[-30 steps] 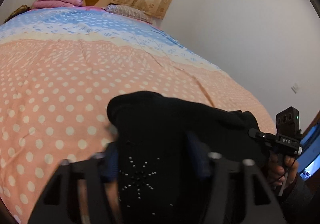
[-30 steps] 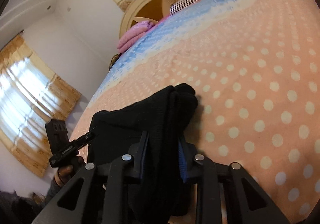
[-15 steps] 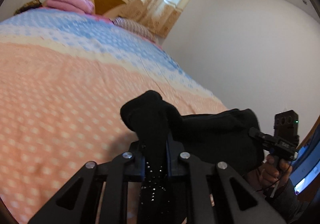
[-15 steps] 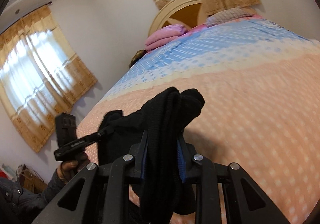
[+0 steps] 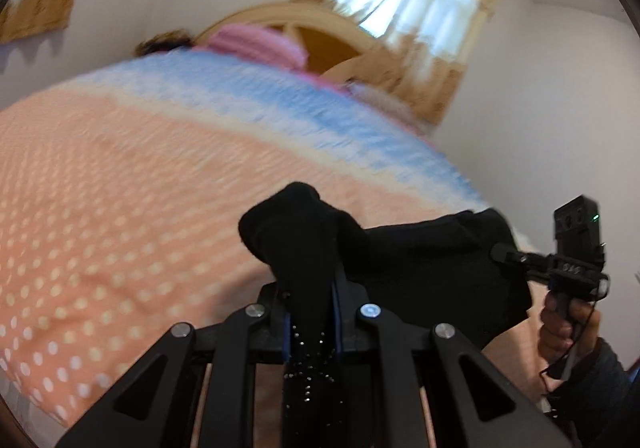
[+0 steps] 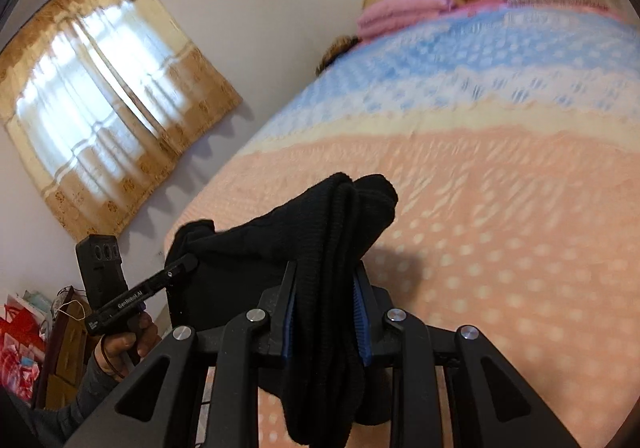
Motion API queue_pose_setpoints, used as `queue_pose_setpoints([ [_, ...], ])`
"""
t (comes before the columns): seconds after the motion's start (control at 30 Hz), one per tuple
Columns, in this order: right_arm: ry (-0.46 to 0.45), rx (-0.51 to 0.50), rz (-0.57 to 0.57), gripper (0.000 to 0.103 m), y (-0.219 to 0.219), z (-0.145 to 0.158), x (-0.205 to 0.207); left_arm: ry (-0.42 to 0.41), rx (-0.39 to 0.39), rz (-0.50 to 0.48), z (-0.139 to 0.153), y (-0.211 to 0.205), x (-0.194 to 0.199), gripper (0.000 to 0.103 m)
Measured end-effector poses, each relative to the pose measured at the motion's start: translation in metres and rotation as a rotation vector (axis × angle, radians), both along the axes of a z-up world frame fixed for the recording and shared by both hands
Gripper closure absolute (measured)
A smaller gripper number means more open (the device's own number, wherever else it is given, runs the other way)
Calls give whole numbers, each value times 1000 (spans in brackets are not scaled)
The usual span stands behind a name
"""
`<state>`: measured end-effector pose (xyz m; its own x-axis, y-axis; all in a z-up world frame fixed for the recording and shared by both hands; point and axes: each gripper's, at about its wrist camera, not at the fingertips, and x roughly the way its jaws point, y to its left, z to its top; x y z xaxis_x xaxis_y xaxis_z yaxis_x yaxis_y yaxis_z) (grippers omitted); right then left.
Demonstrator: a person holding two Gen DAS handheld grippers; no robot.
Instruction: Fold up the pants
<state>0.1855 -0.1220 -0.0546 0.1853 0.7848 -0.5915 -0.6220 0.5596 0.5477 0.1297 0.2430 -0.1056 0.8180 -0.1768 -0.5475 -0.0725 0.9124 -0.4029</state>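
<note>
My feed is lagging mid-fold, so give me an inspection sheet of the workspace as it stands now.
Surface: bed with polka-dot bedspread, peach near, blue band far.
Job's things: black pants, bunched, lifted between both claws.
Clutter: pink folded blanket by the headboard.
Grippers: left claw shut on the pants, its jaws just closed; right claw shut on the pants.
Cables: thin black wire below the right hand.
Surroundings: curtained windows, white walls, red bags on the floor.

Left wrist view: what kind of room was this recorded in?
A bedroom, almost certainly. A bed with a polka-dot bedspread fills the view, a wooden headboard stands behind folded pink blankets, and a curtained window is set in the wall.
</note>
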Motion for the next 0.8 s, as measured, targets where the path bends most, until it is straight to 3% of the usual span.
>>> queue_pose_setpoints([
  [0.1, 79, 4, -36, 76, 3, -32, 20, 96, 1, 48, -39, 12, 9, 61],
  [0.13, 110, 20, -55, 74, -2, -40, 27, 98, 2, 78, -46, 13, 6, 44],
  [0.23, 162, 32, -89, 56, -20, -57, 40, 48, -9, 80, -48, 11, -1, 39],
  [0.5, 156, 84, -190, 51, -62, -51, 41, 80, 23, 125, -40, 16, -14, 28],
  [0.63, 122, 55, -307, 51, -94, -44, 27, 101, 48, 180, -34, 23, -29, 17],
  [0.8, 22, -9, -352, 49, -117, -26, -13, 74, 117, 193, -15, 7, -54, 11],
])
